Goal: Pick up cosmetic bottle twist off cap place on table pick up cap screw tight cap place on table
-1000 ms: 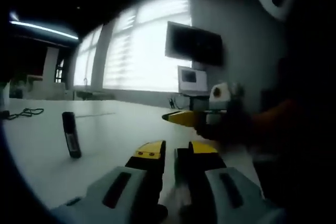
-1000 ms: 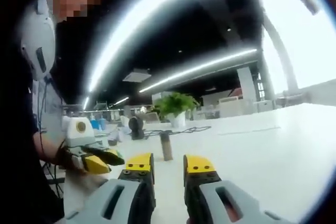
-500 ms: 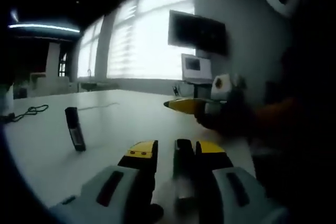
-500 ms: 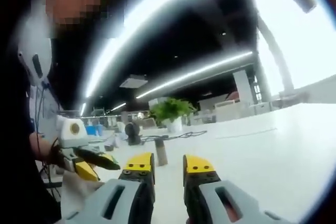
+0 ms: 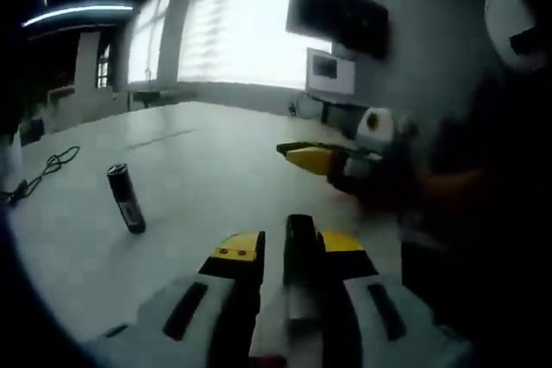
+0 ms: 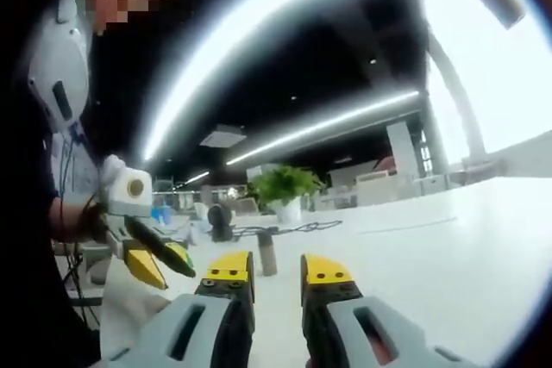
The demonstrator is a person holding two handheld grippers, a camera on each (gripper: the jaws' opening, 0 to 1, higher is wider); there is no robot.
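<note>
The white table (image 5: 198, 170) spread wide under both grippers and serves as the landmark here. A person's dark-sleeved arm (image 5: 466, 204) reached over the table's near edge in the left gripper view. Beyond the table's far side, in the right gripper view, stood a green potted plant (image 6: 283, 189). The left gripper (image 5: 289, 252) hovered low above the table's near part; its yellow-tipped jaws stood a small way apart, and a dark slim object, seemingly the cap (image 5: 299, 252), sat upright between them against the right jaw, though blur made it impossible to tell whether it was actually clamped. The right gripper (image 6: 276, 271) was held above the table with its jaws parted by a narrow gap and nothing between them. In the left gripper view, the right gripper (image 5: 315, 157) came in from the right, above the table. In the right gripper view, the left gripper (image 6: 159, 265) showed at the table's left edge, its jaws spread. The cosmetic bottle (image 5: 126, 199), a dark cylinder, stood on the table well out from both grippers, slightly tilted in that view; in the right gripper view it (image 6: 267, 252) rose upright on the table just beyond the jaw tips. A dark cable (image 5: 39, 174) lay on the table's far left part.
</note>
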